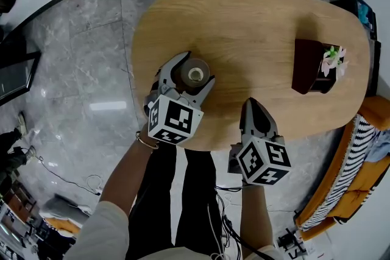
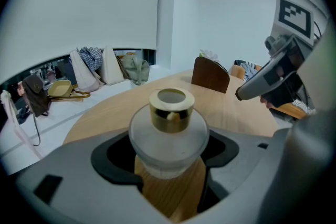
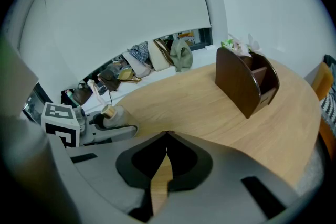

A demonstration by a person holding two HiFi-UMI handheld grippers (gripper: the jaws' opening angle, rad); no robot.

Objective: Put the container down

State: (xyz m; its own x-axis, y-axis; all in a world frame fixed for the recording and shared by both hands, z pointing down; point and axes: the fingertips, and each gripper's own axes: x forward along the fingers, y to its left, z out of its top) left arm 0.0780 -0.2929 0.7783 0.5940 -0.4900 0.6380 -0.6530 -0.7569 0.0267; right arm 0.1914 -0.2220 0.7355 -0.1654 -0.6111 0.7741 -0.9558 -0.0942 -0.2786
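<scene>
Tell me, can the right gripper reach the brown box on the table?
Probably yes. Only bare table lies between the right gripper and the brown box, though its fingers are shut and empty.

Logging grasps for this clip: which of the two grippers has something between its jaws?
The left gripper: its jaws hold the frosted, gold-necked container. The right gripper has its jaws together with nothing between them.

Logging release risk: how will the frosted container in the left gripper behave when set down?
The frosted container looks squat and upright, so tipping seems unlikely. It appears to be glass, so probably heavy for its size and breakable against the wooden table. Its smooth round body could slip in the fingers of the left gripper.
</scene>
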